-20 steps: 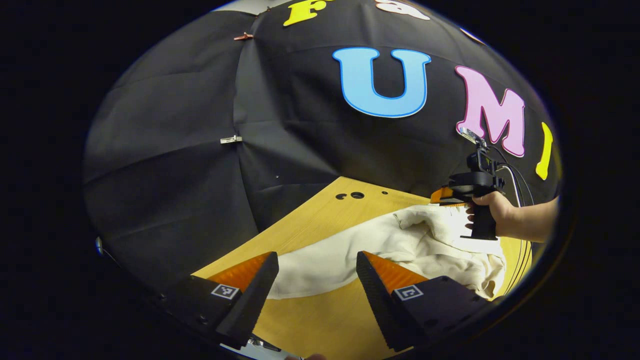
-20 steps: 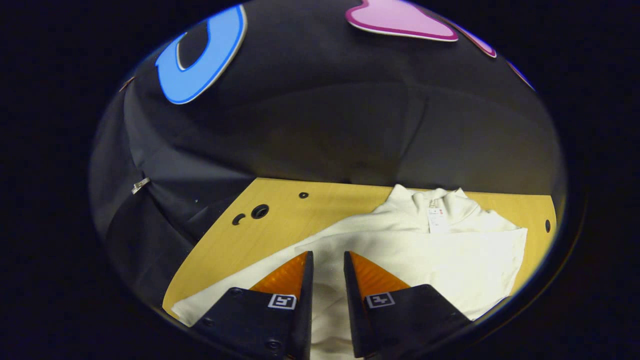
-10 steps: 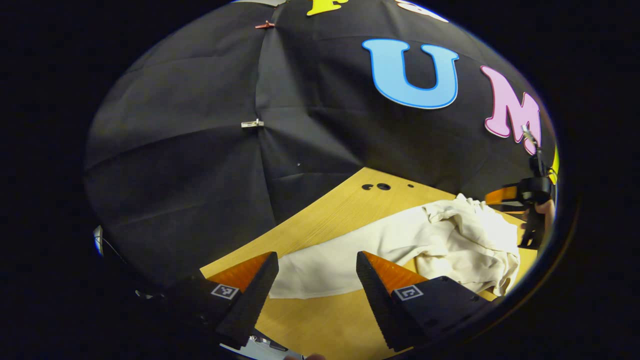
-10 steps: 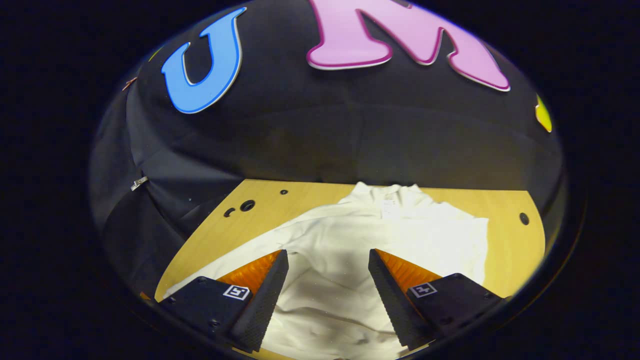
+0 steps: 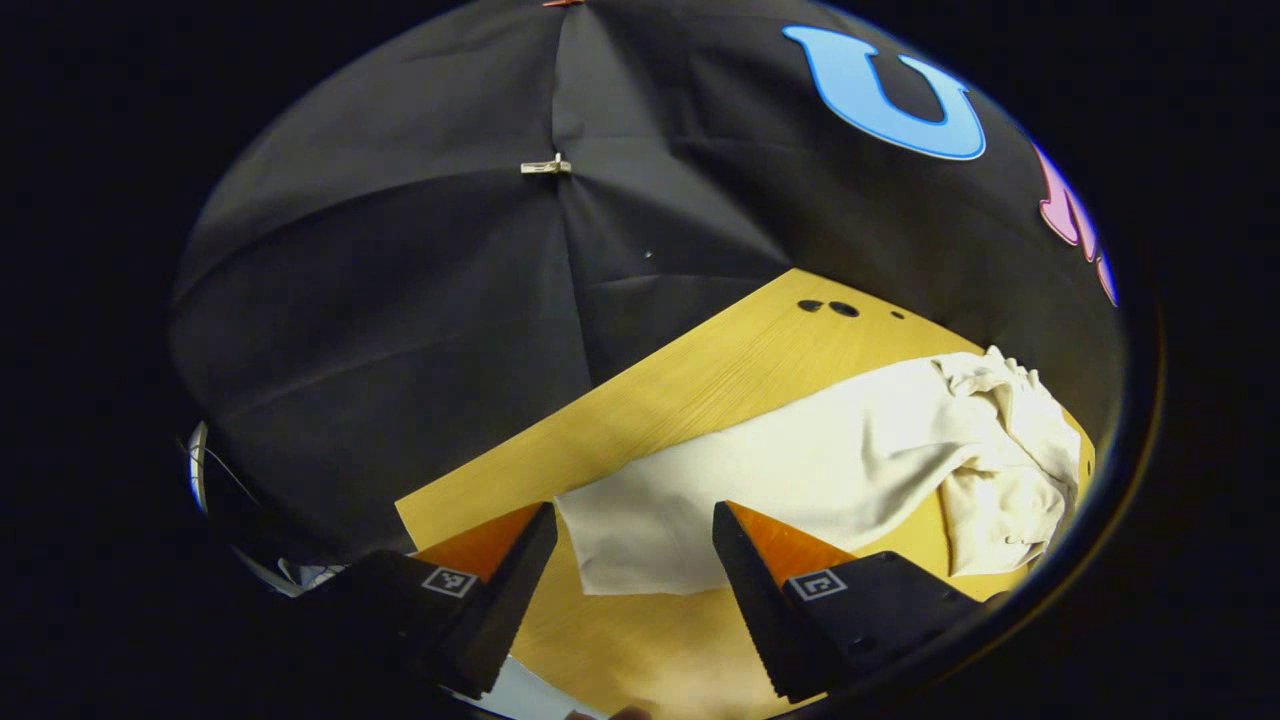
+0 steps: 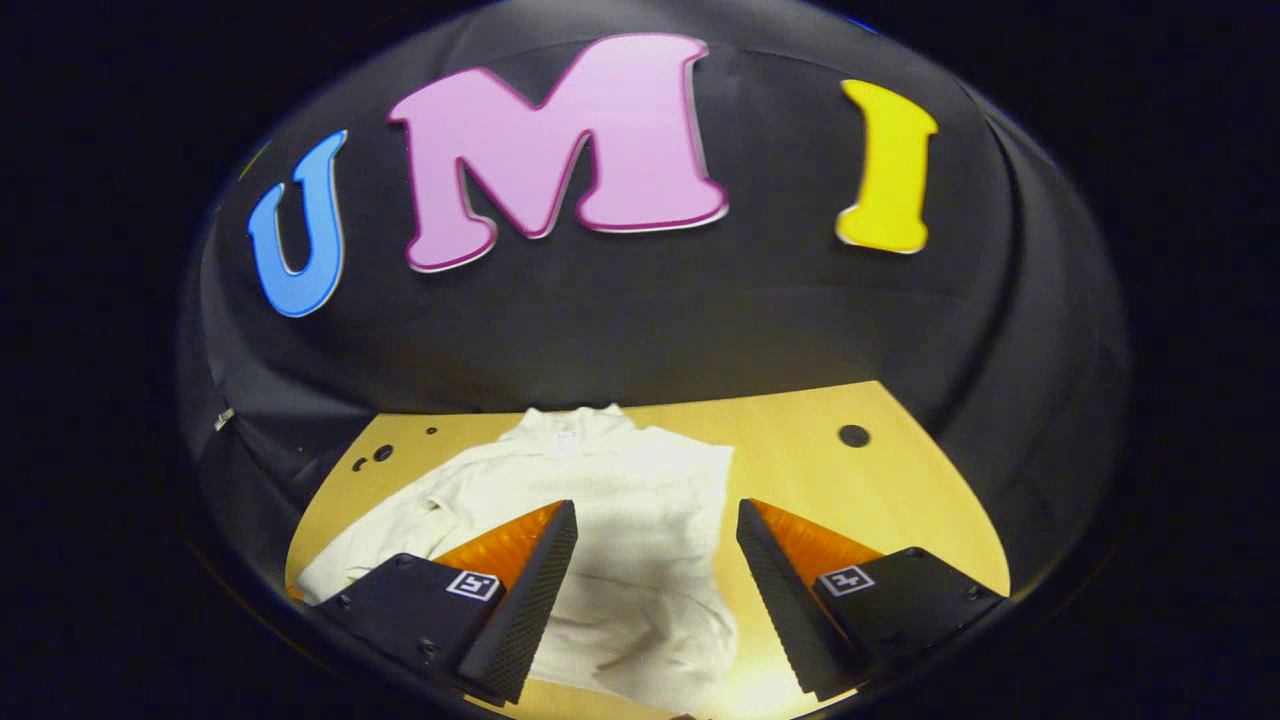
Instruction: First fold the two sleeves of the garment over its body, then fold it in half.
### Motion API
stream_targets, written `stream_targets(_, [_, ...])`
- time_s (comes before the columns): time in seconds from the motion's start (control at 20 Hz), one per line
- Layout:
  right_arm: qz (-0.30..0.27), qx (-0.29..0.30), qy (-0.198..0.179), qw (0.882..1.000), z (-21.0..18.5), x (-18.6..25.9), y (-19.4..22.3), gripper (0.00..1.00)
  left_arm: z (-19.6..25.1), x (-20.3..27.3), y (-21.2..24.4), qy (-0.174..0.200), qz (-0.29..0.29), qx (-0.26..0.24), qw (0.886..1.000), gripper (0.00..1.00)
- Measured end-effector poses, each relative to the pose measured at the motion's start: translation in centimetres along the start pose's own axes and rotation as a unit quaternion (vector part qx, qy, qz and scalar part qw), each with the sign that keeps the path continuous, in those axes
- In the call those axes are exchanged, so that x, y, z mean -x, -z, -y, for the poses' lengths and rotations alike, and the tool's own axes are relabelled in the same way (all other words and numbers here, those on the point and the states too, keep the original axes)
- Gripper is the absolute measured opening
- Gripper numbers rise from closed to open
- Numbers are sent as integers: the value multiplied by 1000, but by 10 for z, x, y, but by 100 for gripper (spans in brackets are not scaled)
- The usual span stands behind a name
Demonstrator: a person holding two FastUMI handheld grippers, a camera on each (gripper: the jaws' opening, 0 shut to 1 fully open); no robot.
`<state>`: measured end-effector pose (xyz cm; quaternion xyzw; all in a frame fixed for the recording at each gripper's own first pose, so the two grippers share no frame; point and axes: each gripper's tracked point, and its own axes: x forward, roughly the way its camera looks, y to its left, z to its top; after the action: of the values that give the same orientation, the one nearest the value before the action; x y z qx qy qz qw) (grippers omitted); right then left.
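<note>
I am looking down at a pale yellow wooden tabletop with a few small round holes drilled through it, two of them close together near its far left corner. Black cloth walls close in behind the tabletop, their panels pinned together by a small metal clip.

The cream-white long-sleeved garment lies on the tabletop, collar toward the back wall. In the right gripper view one sleeve is folded across the body, while the other sleeve stretches flat over the wood, its cuff end lying between my left fingers in the left gripper view. Beyond that sleeve the garment bunches into a rumpled heap.

My left gripper hangs above the tabletop with jaws wide apart, gripping nothing. My right gripper is likewise spread wide and empty, poised over the garment's body.
</note>
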<state>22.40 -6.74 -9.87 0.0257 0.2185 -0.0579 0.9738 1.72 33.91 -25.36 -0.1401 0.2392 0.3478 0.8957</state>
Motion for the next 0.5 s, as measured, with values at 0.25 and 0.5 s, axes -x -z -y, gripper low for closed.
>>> stream_targets(0.25, [3, -53, 108, 993, 119, 70, 34, 98, -7, -22, 23, -15, -41, 29, 999, 97])
stream_targets(0.5, [1, -111, 175, 978, 195, 130, 62, 98, -2, -29, 35, -16, -57, 19, 998, 99])
